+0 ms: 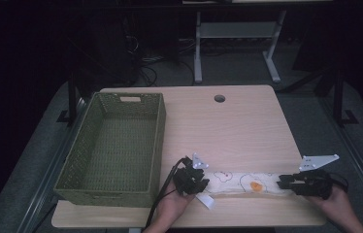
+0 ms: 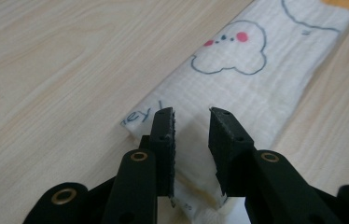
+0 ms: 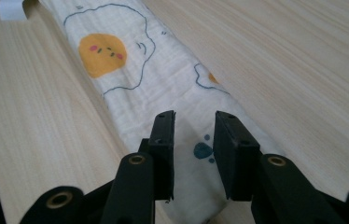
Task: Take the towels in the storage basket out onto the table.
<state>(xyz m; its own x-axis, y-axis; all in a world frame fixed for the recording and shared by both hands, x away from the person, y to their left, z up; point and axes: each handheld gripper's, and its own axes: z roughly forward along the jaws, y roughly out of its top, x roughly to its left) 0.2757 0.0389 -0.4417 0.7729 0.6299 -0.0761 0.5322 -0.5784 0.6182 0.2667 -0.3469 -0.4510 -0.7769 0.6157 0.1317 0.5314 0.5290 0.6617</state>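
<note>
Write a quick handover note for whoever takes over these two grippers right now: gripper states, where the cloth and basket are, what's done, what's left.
Left gripper: jaws open, straddling the left end of the folded cloth, not pinching it.
Right gripper: jaws open over the cloth's right end, no grip.
The cloth, white with cartoon prints, lies folded into a long narrow strip along the near edge of the wooden table; its white tag sticks out at the left end.
Green woven basket stands at the table's left, nothing in it.
Done: cloth folded into a strip.
Left, probably: fold it shorter and put it in the basket.
</note>
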